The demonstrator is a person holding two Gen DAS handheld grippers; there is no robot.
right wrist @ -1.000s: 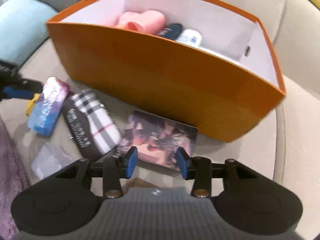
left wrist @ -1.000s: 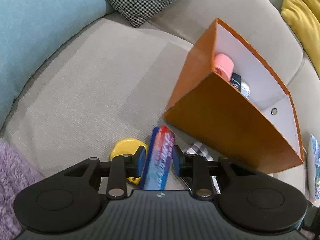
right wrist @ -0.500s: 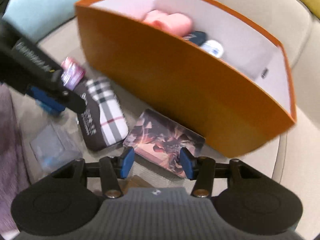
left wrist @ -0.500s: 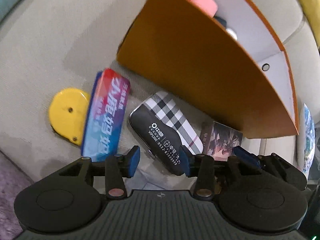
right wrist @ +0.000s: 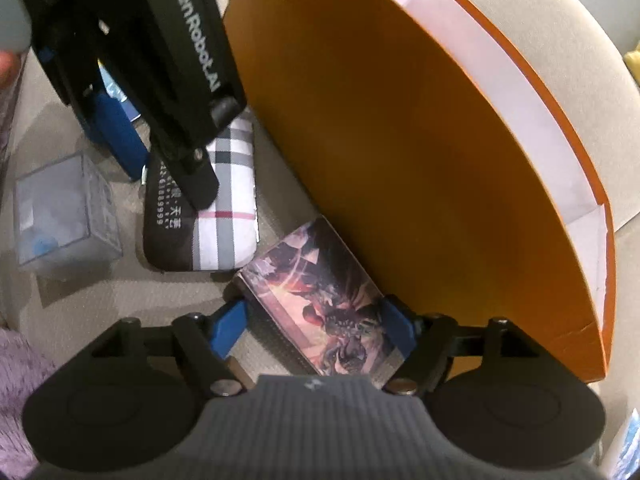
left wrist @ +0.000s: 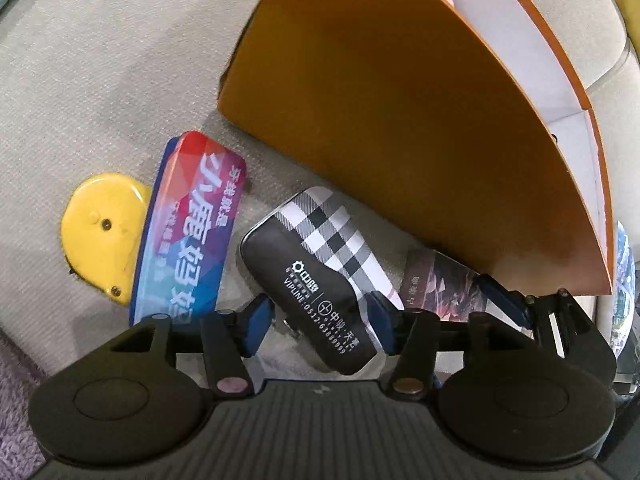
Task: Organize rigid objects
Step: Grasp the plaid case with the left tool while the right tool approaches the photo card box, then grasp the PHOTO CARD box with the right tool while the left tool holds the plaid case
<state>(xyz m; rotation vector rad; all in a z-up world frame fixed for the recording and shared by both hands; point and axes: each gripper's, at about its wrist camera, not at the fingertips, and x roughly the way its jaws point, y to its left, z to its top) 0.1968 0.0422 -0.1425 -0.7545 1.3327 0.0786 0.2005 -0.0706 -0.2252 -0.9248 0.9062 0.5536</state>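
Note:
An orange box (left wrist: 400,120) with a white inside stands on the beige sofa; it also shows in the right wrist view (right wrist: 400,140). My left gripper (left wrist: 320,320) is open, its fingers on either side of a black and plaid case (left wrist: 320,272) lying flat. My right gripper (right wrist: 316,330) is open around a card box with fantasy art (right wrist: 320,300) that lies against the orange box. A red and blue tin (left wrist: 188,232) and a yellow tape measure (left wrist: 100,228) lie left of the case.
A clear plastic box (right wrist: 64,212) lies left of the plaid case (right wrist: 224,200). The left gripper's body (right wrist: 160,60) fills the upper left of the right wrist view. Purple fuzzy fabric (left wrist: 16,400) lies at the lower left.
My left gripper let go of the red and blue tin, shifted right and came down around the plaid case. My right gripper came down around the card box.

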